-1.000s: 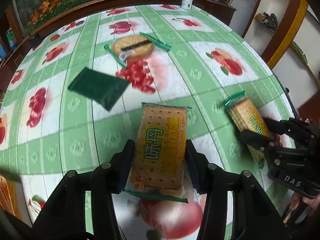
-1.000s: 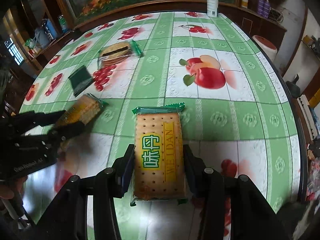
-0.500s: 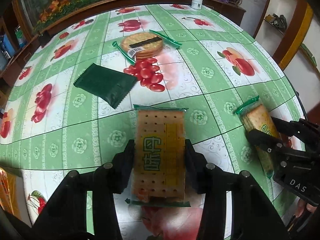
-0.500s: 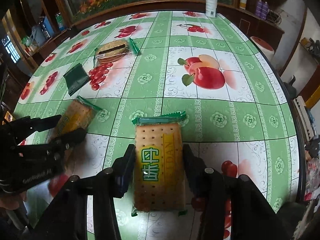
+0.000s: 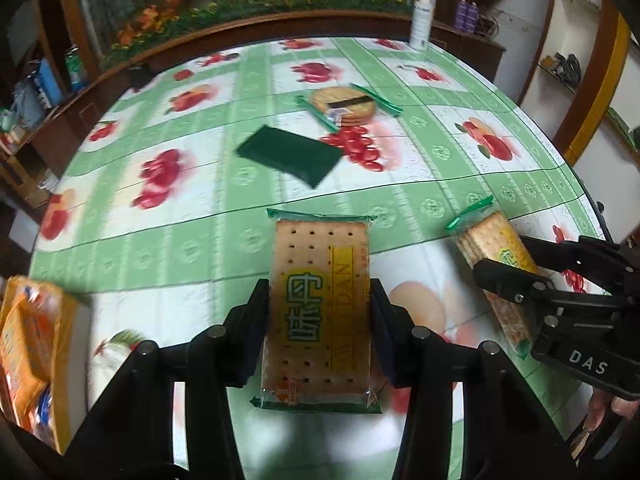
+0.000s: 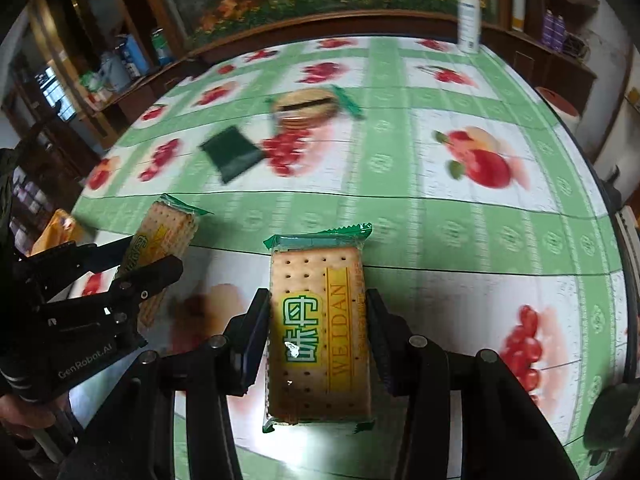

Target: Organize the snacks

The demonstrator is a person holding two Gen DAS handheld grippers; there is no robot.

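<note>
Compared with a moment ago, I see both of my held packets farther from the loose snacks, and an orange snack bag (image 5: 34,356) has come into the left wrist view at its lower left edge, partly cut off and blurred. My left gripper (image 5: 319,336) is clamped narrow on a packet of square crackers (image 5: 320,312), its black pads pressing the two long sides; the jaws have just been closing a little on the packet between them. My right gripper (image 6: 316,344) is likewise clamped narrow on a second cracker packet (image 6: 320,332), pads against both long sides. Each packet is a clear wrapper with green crimped ends, showing tan crackers dotted with small holes, a green-outlined Chinese logo and a yellow stripe reading WEIDAN. Both packets point away from the cameras, over the round table (image 5: 440,160), which wears a green-and-white checked cloth printed with red fruit. In the left wrist view the right gripper (image 5: 516,264) and its packet appear at the right edge; in the right wrist view the left gripper (image 6: 148,256) and its packet appear at the left. Farther across the table lie a dark green sachet (image 5: 290,156) and, just beyond it, a clear pack of round biscuits (image 5: 344,106) with a black band. A white bottle (image 5: 421,20) stands at the far rim.
</note>
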